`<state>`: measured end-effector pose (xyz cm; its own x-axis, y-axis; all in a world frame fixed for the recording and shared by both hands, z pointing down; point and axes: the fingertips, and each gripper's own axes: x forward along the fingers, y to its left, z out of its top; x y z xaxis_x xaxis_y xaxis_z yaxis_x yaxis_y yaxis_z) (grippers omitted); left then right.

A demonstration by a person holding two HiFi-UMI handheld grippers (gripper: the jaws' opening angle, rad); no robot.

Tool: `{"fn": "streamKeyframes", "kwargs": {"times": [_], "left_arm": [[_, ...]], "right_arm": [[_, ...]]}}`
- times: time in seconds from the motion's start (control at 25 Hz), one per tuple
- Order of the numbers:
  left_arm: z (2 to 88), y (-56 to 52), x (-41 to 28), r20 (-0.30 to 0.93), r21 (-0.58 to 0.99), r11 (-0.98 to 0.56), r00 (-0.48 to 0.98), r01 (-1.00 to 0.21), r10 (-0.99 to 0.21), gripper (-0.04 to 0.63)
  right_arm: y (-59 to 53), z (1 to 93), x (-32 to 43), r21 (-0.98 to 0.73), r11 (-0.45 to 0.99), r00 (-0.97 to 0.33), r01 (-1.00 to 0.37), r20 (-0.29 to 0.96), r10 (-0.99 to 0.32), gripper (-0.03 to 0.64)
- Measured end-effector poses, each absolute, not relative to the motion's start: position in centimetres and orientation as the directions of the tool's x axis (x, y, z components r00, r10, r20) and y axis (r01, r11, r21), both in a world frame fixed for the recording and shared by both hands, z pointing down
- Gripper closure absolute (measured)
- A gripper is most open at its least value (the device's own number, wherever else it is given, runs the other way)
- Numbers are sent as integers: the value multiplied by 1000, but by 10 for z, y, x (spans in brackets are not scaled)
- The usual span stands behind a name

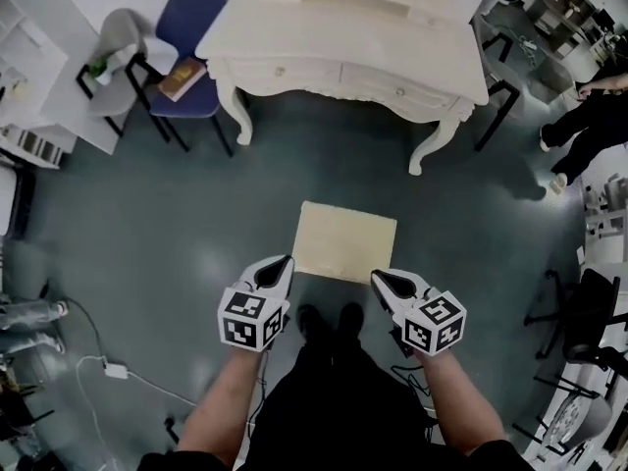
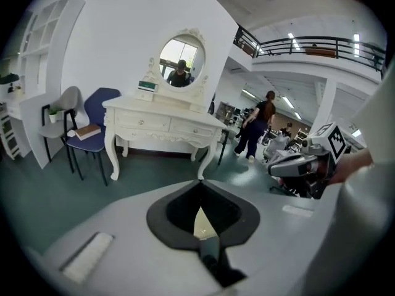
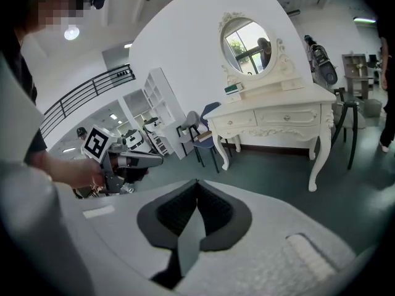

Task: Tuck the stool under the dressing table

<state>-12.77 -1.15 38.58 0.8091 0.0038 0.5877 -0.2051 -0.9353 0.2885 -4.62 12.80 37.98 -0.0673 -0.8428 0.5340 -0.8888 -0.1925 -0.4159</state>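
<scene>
A cream square stool stands on the dark green floor, a step short of the white dressing table. My left gripper hovers at the stool's near left corner, my right gripper at its near right corner. Both are shut with nothing between the jaws, and I cannot tell whether they touch the stool. In the left gripper view a sliver of the stool shows past the closed jaws, with the table and its oval mirror beyond. The right gripper view shows the table ahead and the left gripper to the side.
A blue chair with a book on it and a grey chair stand left of the table. A dark stool stands at its right. A person is at the far right. A white cable lies on the floor.
</scene>
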Motion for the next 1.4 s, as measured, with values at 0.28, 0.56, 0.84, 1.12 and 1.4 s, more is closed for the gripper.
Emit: {"fn": "streamKeyframes", "kwargs": {"times": [0.28,0.56,0.84,1.12,1.4], "left_arm": [[461,14,-103,646,305,-936,760,-177,67,575],[549,21,-98,694,289,-934,718,-209,54,575],[646,18,-103,748,294,-930,658,-219,82,535],[723,23,-114,799,325,-920,584,-221,142,383],[765,0,-128,841,280,-924,531,-258,107,282]], "right_arm": [[149,460,-38,-438,-249,-71,-864,594,-801,569],[169,553,-20,-434,-324,-50,-840,658,-752,530],[187,650,-15,-427,-411,-46,-806,737,-675,456],[212,724,-12,-382,-473,-31,-794,802,-596,395],[226,770,-8,-364,-512,-24,-778,831,-555,298]]}}
